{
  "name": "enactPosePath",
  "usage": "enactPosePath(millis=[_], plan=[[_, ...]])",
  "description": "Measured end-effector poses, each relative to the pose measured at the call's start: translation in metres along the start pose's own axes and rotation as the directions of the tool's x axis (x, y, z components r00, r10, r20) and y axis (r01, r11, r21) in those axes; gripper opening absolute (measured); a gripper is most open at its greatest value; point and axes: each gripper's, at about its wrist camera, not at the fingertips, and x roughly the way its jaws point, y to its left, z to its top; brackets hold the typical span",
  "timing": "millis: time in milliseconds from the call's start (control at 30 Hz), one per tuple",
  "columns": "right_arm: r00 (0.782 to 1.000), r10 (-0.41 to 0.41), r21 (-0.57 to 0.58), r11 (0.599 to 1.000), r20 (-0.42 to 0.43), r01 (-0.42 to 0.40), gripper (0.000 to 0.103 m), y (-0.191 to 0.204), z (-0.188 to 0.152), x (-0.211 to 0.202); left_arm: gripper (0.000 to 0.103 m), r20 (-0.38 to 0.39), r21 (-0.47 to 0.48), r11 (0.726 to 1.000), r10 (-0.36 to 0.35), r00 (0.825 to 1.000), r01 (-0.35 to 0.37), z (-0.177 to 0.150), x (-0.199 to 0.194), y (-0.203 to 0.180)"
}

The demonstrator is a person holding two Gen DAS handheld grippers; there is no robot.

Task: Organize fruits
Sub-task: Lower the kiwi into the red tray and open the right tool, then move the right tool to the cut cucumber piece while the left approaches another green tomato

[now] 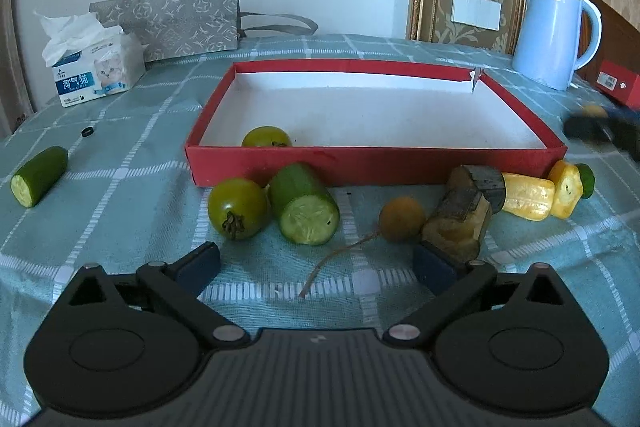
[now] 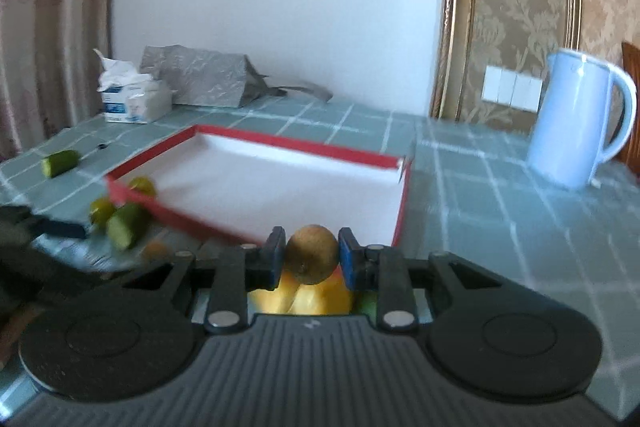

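Fingers [image 2: 276,259] of the right gripper [image 2: 312,257] are clamping a small round brown fruit [image 2: 312,253] above the shallow red cardboard box's [image 2: 256,137] near wall. Only the left view is showing the left gripper [image 1: 316,261] spread wide, empty, angling down over the green-checked counter [image 1: 120,187] before a green tomato [image 1: 237,208] and cut cucumber piece [image 1: 303,210].

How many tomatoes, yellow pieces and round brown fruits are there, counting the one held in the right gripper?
Tomatoes: 2
Yellow pieces: 2
Brown fruits: 2
Total: 6
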Motion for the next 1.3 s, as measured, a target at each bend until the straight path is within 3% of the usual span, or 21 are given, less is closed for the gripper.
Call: enactPosePath(millis=[333,633,700,767,833,933,1033,1200,1300], plan=[[0.991,-0.018,-0.001,1.000,-0.136,0.018,0.027,-0.008,0.031,0.097,0.103,0.000,0.000,1.000,0.000,1.000,0.000,0.000,0.000,0.000],[0.980,0.001,0.036,0.999,-0.198,0.007,0.027,-0.010,0.024,0.125,0.103,0.000,0.001,1.000,0.000,1.000,0.000,0.000,0.000,0.000],[0.980,-0.008,0.034,0.999,-0.197,0.015,0.033,-0.011,0.023,0.126,0.103,0.000,0.000,1.000,0.000,1.000,0.000,0.000,0.000,0.000],[0.983,-0.029,0.030,0.999,-0.184,0.035,0.065,-0.011,0.023,0.124,0.103,0.000,0.000,1.000,0.000,1.000,0.000,0.000,0.000,0.000],[0.987,-0.047,0.033,0.998,-0.153,0.053,0.082,-0.012,0.023,0.120,0.103,0.000,0.000,1.000,0.000,1.000,0.000,0.000,0.000,0.000],[0.994,-0.048,0.048,0.997,-0.097,0.053,0.088,-0.015,0.025,0.109,0.103,0.000,0.001,1.000,0.000,1.000,0.000,0.000,0.000,0.000],[0.994,-0.102,0.060,0.993,-0.043,0.104,0.090,-0.024,0.026,0.090,0.103,0.001,0.000,1.000,0.000,1.000,0.000,0.000,0.000,0.000],[0.965,-0.256,0.018,0.967,0.062,0.255,0.091,-0.040,0.016,0.047,0.103,0.000,0.001,1.000,0.000,1.000,0.000,0.000,0.000,0.000],[0.958,-0.263,0.056,0.965,0.111,0.258,0.091,-0.047,-0.003,0.025,0.103,0.000,0.001,1.000,0.001,1.000,-0.001,0.000,0.000,0.000]])
